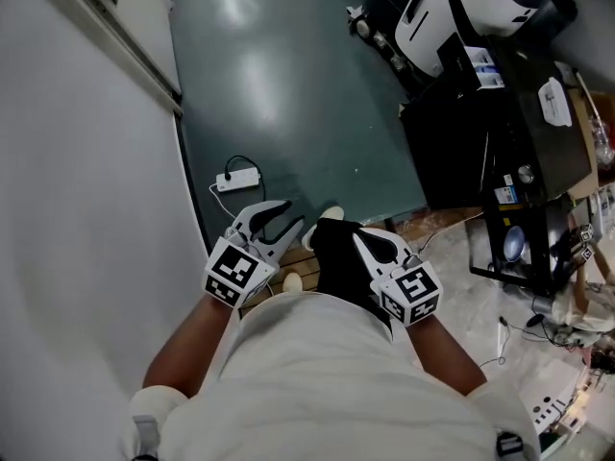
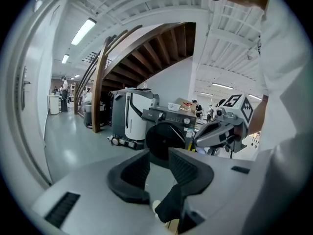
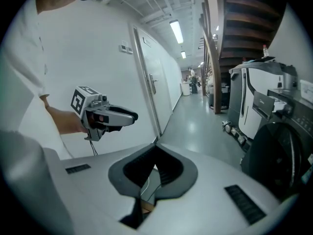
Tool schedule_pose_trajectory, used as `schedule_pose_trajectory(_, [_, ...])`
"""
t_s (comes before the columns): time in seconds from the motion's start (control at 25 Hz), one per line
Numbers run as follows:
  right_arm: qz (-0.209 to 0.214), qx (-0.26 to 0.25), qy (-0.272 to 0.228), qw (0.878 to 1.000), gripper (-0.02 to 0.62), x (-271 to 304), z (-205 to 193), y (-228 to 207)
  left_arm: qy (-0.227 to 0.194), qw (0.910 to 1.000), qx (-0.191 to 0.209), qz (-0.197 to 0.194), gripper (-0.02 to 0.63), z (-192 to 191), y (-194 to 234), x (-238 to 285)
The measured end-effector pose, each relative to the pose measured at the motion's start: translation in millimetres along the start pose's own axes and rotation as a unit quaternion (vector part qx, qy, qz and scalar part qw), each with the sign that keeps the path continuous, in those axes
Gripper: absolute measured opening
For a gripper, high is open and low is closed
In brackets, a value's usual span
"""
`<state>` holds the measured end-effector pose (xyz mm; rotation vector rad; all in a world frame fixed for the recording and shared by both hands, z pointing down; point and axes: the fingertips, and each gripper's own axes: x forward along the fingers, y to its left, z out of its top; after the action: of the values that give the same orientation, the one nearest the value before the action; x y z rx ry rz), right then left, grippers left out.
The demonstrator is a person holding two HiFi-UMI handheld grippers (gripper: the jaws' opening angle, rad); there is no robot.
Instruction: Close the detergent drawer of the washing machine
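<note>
Holding both grippers low in front of you, you are standing well apart from the washing machine (image 2: 164, 133) | left gripper (image 2: 157, 155) is sitting partly open, empty; right gripper (image 3: 155, 150) is showing tips together, empty | detergent drawer is reading too small to judge | be squaring the closed tips to its front, pushing straight in.

Bright overhead tubes (image 2: 83, 31), perhaps soft edges

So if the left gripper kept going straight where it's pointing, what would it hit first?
Most likely the floor: the left gripper tilts downward, and nothing stands between its open jaws. The washing machine with the round dark door lies further along that line, but depth is hard to judge.
</note>
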<state>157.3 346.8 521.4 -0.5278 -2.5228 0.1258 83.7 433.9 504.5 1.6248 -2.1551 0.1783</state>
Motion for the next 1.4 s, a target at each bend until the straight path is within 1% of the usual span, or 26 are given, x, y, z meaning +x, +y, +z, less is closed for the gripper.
schedule_pose_trajectory(0.16, [-0.017,0.018,-0.001,1.0,0.004,11,30,-58,0.003,0.9997,0.011,-0.021,0.12,41,29,56])
schedule_pose_trajectory(0.24, [-0.029,0.031,-0.004,0.999,0.003,14,47,-93,0.002,0.9992,0.024,-0.031,0.117,69,44,88])
schedule_pose_trajectory(0.32, [-0.04,0.05,-0.005,0.998,0.003,12,63,-127,0.004,0.9986,0.03,-0.044,0.115,100,53,122])
schedule_pose_trajectory(0.48, [-0.065,0.067,-0.004,0.996,0.003,-9,92,-180,0.0,0.9968,0.044,-0.067,0.115,157,52,178])
schedule_pose_trajectory(0.56, [-0.083,0.072,-0.009,0.994,0.004,-21,106,-199,-0.003,0.9953,0.056,-0.079,0.115,183,52,198])
schedule_pose_trajectory(0.68, [-0.117,0.08,-0.017,0.99,0.003,-41,124,-224,-0.006,0.994,0.069,-0.085,0.117,212,54,227])
schedule_pose_trajectory(0.8, [-0.15,0.101,-0.024,0.983,0.003,-60,131,-245,-0.004,0.9924,0.078,-0.095,0.118,230,53,257])
schedule_pose_trajectory(0.96, [-0.181,0.123,-0.021,0.975,0.003,-72,131,-271,0.007,0.9895,0.092,-0.112,0.126,242,55,301])
schedule_pose_trajectory(1.16, [-0.221,0.147,-0.021,0.964,0.003,-77,137,-310,0.02,0.9848,0.108,-0.134,0.138,244,63,364])
schedule_pose_trajectory(1.32, [-0.25,0.164,-0.024,0.954,0.004,-79,150,-343,0.035,0.98,0.125,-0.151,0.139,250,71,412])
schedule_pose_trajectory(1.4, [-0.263,0.167,-0.026,0.95,0.003,-83,158,-359,0.04,0.9779,0.129,-0.159,0.151,253,75,433])
